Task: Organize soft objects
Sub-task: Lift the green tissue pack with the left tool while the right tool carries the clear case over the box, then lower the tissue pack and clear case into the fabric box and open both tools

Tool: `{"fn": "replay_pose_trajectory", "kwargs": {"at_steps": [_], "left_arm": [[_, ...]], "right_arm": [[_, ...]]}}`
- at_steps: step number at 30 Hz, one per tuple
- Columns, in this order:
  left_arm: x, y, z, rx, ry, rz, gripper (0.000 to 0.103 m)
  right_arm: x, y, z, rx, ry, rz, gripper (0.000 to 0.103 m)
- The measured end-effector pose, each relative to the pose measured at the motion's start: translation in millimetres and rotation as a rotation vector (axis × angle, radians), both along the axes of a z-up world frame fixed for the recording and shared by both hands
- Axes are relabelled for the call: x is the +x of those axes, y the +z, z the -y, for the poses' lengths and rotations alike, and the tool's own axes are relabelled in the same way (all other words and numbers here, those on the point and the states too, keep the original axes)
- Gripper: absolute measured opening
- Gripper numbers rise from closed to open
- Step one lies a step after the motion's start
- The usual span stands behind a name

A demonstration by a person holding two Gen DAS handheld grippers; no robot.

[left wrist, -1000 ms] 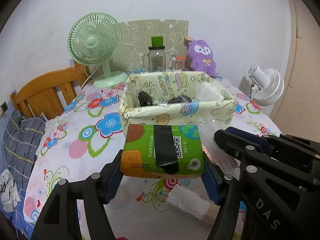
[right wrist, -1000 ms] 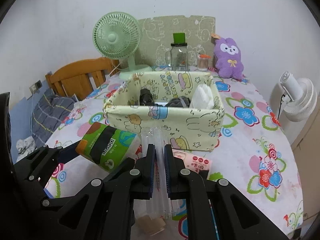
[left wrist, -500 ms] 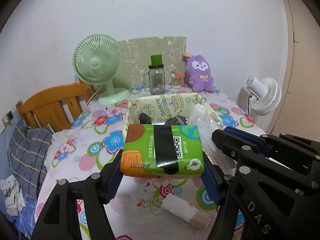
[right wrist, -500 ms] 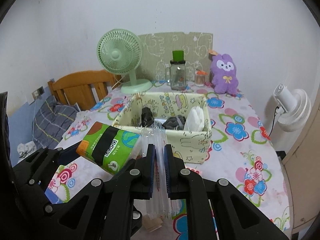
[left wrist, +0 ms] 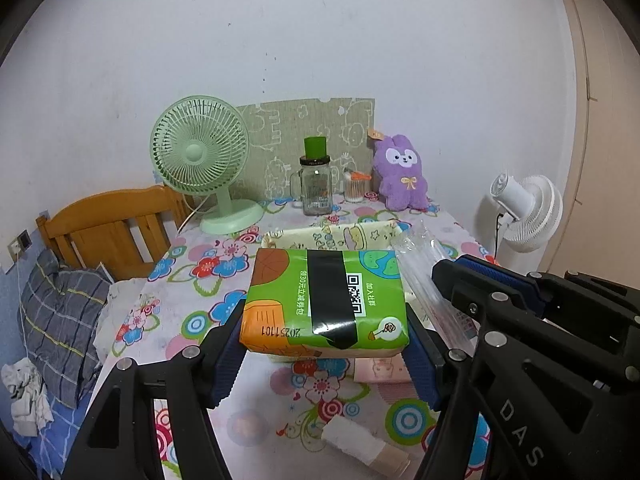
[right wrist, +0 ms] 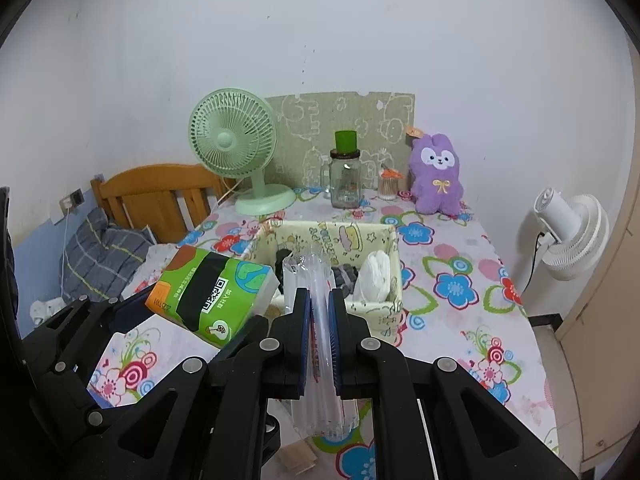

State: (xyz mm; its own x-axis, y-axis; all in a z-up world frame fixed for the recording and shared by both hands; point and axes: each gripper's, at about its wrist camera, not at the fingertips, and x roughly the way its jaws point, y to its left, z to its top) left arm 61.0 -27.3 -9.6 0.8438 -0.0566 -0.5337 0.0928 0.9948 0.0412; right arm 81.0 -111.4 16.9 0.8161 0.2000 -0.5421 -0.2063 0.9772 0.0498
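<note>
since both loads were bound for the fabric bin (right wrist: 390, 236), left gripper (left wrist: 324, 354) jaws clamped the tissue pack (left wrist: 326, 302) broadside; right gripper (right wrist: 320, 312) jaws pinched the clear sleeve (right wrist: 314, 280) upright, both held aloft.

I read this as a home bedroom. Ahead of my hand-held gripper is a counter (right wrist: 448, 248) under a floral cloth. At its far edge stand a green desk fan (right wrist: 234, 140), a glass jar (right wrist: 345, 180) and a purple plush toy (right wrist: 437, 174). Left of the counter are a wooden bed headboard (right wrist: 156, 188) and a plaid pillow (right wrist: 100, 256).
</note>
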Motion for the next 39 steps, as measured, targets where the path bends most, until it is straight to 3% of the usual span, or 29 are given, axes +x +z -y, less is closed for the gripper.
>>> {"fn": "replay_pose_trajectory", "kwargs": {"at_steps": [39], "left_arm": [[108.3,-17.2,-2.0,-0.036,0.02,-0.051,0.072]], "right_arm": [[114.3,-16.7,0.8,0.025,0.002,-0.047,0.012]]}}
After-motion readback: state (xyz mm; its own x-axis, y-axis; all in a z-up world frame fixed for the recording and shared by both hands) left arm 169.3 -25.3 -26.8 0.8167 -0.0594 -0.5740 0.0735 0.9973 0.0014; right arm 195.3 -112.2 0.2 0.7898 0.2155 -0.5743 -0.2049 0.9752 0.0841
